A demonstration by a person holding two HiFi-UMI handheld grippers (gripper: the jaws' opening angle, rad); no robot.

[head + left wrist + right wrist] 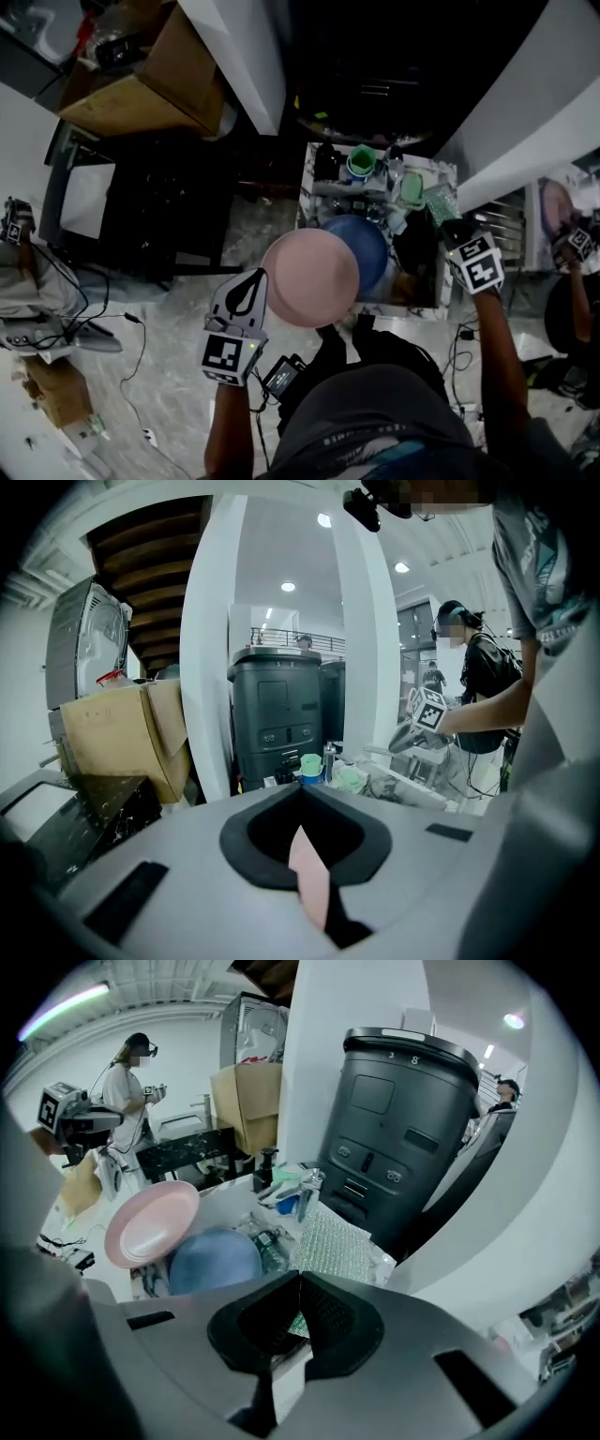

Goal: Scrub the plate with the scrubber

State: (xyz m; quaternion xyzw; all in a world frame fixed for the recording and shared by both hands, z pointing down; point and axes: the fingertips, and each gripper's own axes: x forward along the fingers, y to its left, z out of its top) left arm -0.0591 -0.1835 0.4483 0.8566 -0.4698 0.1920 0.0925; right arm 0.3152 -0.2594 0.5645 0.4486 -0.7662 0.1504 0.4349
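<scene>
My left gripper (253, 284) is shut on the rim of a pink plate (310, 277) and holds it up in front of the small table (441, 291). In the left gripper view the plate's edge (310, 878) shows as a thin pink sliver pinched between the jaws of the left gripper (305, 841). To the right, my right gripper (453, 228) is shut on a glittery silver-green scrubber (438, 200), apart from the plate. The right gripper view has the scrubber (330, 1244) fanning out from the right gripper (298, 1321), with the pink plate (150, 1221) at the left.
A blue plate (366, 246) lies on the table behind the pink one, with a green cup (360, 161) and bottles at the back. A dark bin (403, 1138) stands behind the table. A cardboard box (141, 84) is at the far left. Cables (103, 328) run over the floor.
</scene>
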